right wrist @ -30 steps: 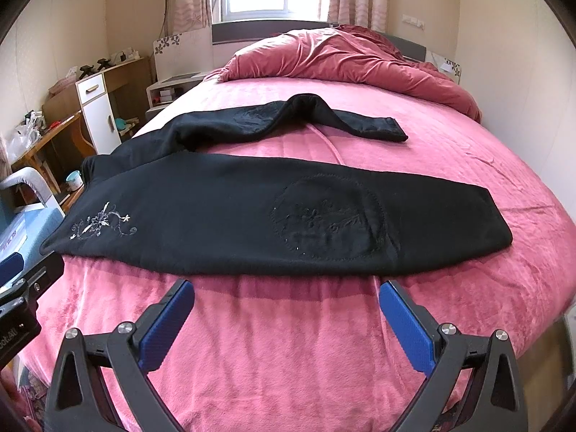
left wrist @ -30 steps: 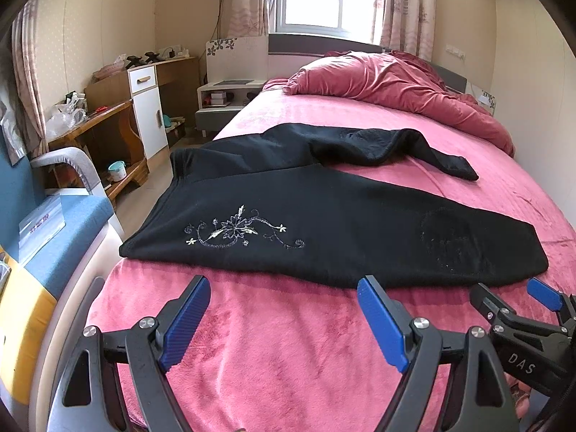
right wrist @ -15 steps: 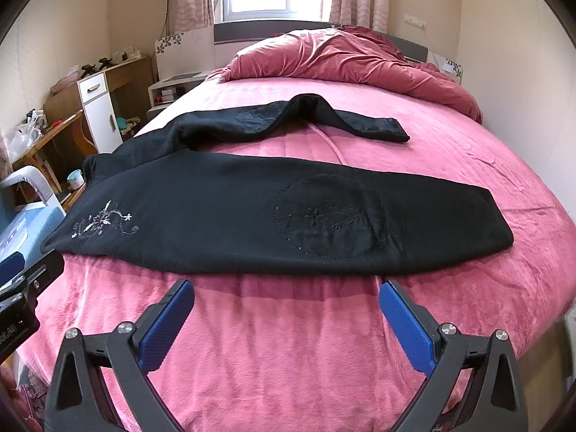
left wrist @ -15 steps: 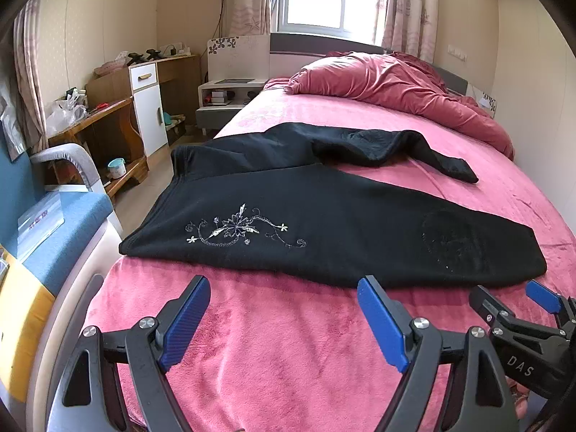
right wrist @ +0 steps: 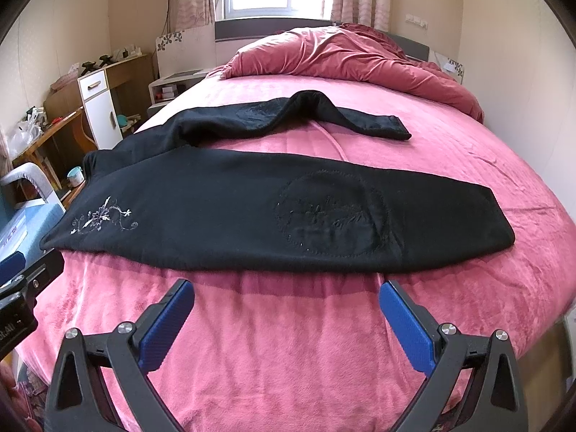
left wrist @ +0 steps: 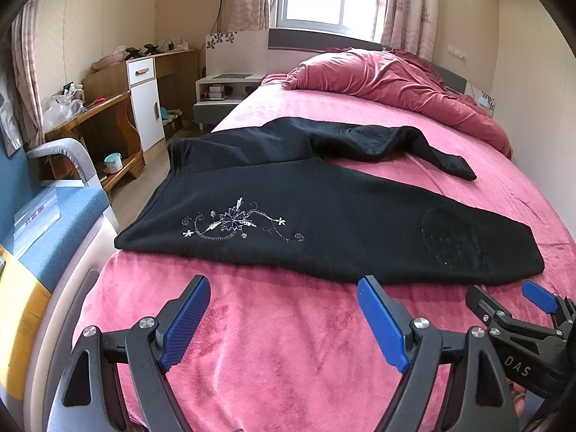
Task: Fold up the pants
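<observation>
Both the left gripper [left wrist: 284,289] and right gripper [right wrist: 287,293] hover with fingers spread wide, empty, just short of the black pants [right wrist: 230,216] lying ahead on the pink bed [right wrist: 288,342].

Black-framed tongs [left wrist: 282,286], ribbed blue pads [left wrist: 187,318], silver screws, white "DAS" lettering.

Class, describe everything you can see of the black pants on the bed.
The black pants look like soft knit fabric. They lie unfolded on the pink bedspread, waist toward the left. The near leg is flat, with silvery floral embroidery and a round dark patch. The far leg is rumpled and bent. Neither gripper touches them.
</observation>
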`<action>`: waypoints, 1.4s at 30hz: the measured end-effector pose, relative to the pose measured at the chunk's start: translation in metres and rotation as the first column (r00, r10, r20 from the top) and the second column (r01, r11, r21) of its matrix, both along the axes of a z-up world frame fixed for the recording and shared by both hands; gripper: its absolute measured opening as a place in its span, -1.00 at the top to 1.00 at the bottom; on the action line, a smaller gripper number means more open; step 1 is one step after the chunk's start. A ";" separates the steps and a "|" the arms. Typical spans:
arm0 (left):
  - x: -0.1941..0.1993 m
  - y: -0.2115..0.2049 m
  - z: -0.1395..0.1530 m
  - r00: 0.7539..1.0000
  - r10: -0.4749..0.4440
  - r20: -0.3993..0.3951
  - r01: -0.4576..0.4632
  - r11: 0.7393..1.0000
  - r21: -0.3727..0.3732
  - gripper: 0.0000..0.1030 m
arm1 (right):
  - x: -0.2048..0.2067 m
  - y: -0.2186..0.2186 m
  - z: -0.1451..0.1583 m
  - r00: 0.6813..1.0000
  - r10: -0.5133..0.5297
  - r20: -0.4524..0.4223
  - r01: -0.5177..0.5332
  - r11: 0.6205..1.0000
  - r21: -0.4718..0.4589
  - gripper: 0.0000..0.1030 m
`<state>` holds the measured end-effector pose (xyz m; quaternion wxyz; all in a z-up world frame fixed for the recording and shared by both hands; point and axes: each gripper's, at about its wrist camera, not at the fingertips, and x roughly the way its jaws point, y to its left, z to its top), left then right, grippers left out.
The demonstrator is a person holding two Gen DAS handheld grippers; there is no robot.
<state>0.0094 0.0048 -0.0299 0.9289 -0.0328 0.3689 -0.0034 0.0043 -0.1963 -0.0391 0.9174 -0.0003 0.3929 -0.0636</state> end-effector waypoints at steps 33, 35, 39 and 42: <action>0.075 0.105 -0.045 0.979 -0.028 -0.202 -0.037 0.950 -0.310 -0.99 | 0.028 -0.152 -0.042 0.985 -0.155 -0.072 0.170 0.847 0.504 -1.00; 0.082 0.108 -0.044 0.981 -0.019 -0.194 -0.038 0.957 -0.287 -0.97 | 0.030 -0.174 -0.046 0.975 -0.204 -0.085 0.218 0.819 0.530 -0.99; 0.095 0.118 -0.050 0.977 0.025 -0.211 -0.085 0.956 -0.280 -0.79 | 0.036 -0.219 -0.054 0.939 -0.326 -0.111 0.330 0.762 0.557 -0.88; 0.103 0.130 -0.059 0.968 0.054 -0.245 -0.127 0.948 -0.292 -0.55 | 0.042 -0.246 -0.060 0.911 -0.391 -0.132 0.393 0.728 0.562 -0.70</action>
